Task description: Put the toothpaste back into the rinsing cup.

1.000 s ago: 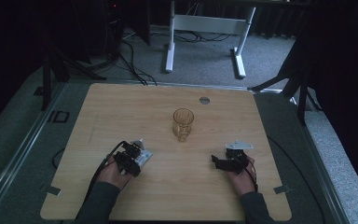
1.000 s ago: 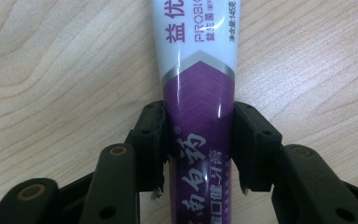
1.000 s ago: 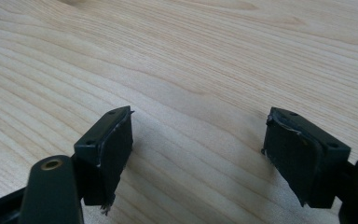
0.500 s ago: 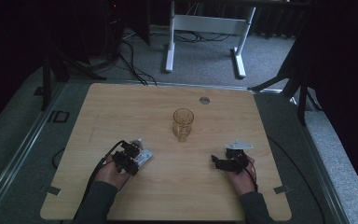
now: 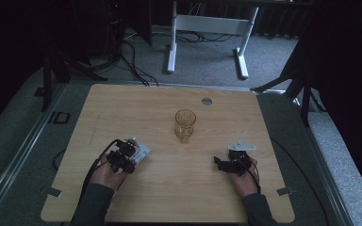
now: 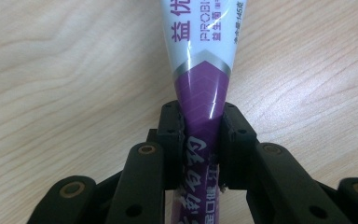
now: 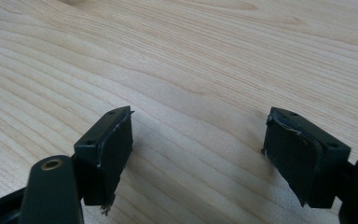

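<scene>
Purple and white, a toothpaste tube [image 6: 200, 93] is clamped between the jaws of the left gripper [image 5: 122, 157] at the near left of the wooden surface [image 5: 122, 108]. The purple end of the tube is pinched, and its white part is seen pointing away over the wood. The right gripper [image 7: 198, 158] is held with jaws wide apart and nothing between them, low over the near right. An amber glass [image 5: 185, 125] is stood upright between them, farther off.

The left gripper [image 5: 131, 151], clamped on the toothpaste tube [image 5: 139, 151], sits slightly lower and nearer the person than before.
</scene>
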A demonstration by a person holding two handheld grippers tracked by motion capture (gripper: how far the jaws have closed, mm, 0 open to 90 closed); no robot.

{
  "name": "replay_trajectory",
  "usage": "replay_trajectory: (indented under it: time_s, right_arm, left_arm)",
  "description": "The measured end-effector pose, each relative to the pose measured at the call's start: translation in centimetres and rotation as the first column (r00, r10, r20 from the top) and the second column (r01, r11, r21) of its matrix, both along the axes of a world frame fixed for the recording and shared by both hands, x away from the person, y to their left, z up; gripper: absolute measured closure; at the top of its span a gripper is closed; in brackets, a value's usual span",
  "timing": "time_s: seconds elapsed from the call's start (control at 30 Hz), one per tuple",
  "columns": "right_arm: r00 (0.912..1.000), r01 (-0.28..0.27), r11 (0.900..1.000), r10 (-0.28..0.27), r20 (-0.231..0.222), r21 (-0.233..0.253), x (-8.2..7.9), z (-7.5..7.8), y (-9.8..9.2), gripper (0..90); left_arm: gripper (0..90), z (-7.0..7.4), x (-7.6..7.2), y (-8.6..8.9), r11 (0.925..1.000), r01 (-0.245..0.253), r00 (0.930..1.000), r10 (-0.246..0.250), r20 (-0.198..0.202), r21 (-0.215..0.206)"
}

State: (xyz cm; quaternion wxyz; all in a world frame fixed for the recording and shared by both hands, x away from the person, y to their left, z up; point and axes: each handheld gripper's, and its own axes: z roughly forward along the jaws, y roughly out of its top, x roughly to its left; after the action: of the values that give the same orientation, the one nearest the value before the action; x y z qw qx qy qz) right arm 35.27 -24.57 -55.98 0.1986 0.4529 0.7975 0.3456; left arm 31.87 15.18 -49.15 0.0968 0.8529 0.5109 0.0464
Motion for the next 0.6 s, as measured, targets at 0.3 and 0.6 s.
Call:
replay_trajectory:
  time_s: [0.3,0.6]
  right_arm:
    - [1.0000,0.001,1.000,-0.001,0.000,0.000,0.0,0.0,0.0,23.5]
    - [1.0000,-0.001,1.000,0.001,0.001,0.000,0.0,0.0,0.0,23.5]
  left_arm:
    - [74.0,1.2,0.1,0.1,0.9997,-0.011,0.9992,0.011,0.039,-0.020]
    - [74.1,2.1,0.3,-0.1,0.9990,-0.016,0.9971,0.019,0.073,-0.041]
